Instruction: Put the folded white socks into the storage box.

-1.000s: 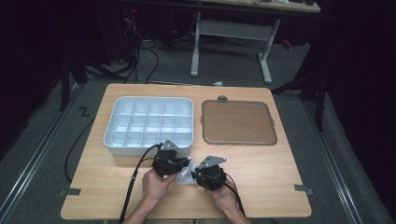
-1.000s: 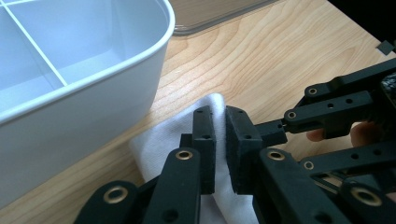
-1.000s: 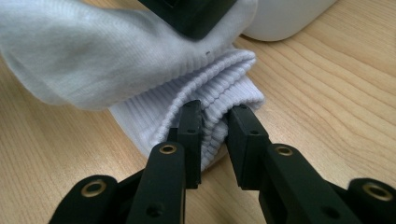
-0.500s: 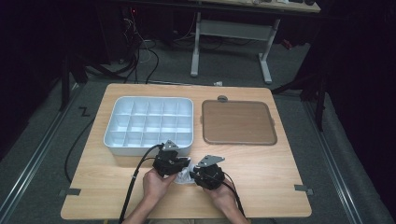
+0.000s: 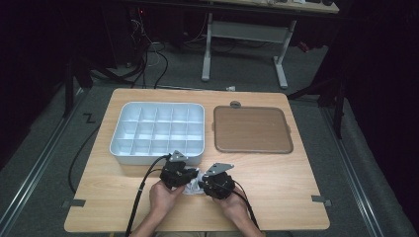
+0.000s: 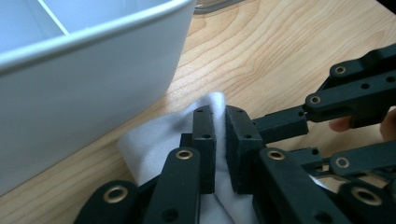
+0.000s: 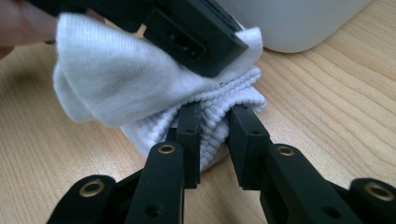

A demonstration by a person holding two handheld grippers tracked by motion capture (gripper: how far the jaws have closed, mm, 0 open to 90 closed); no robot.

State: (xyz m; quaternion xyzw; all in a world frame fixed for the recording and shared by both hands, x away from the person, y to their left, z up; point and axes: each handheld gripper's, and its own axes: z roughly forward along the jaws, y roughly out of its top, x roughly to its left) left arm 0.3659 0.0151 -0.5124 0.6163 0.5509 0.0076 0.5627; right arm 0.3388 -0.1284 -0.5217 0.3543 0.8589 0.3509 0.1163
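A white sock (image 5: 192,184) lies on the wooden table near its front edge, stretched between my two grippers. My left gripper (image 6: 220,116) is shut on a thin fold of the sock's smooth fabric (image 6: 154,140). It sits just in front of the white tray (image 6: 84,70). My right gripper (image 7: 215,114) is shut on the sock's ribbed cuff (image 7: 233,95), which fills the narrow gap between its jaws. In the high view the left gripper (image 5: 187,178) and right gripper (image 5: 202,185) face each other, a hand on each.
A white tray (image 5: 155,128) divided into several compartments stands behind the grippers at the left. A brown flat pad (image 5: 252,129) lies to its right, with a small round grey piece (image 5: 235,104) at its far edge. Bare wood stretches to the right.
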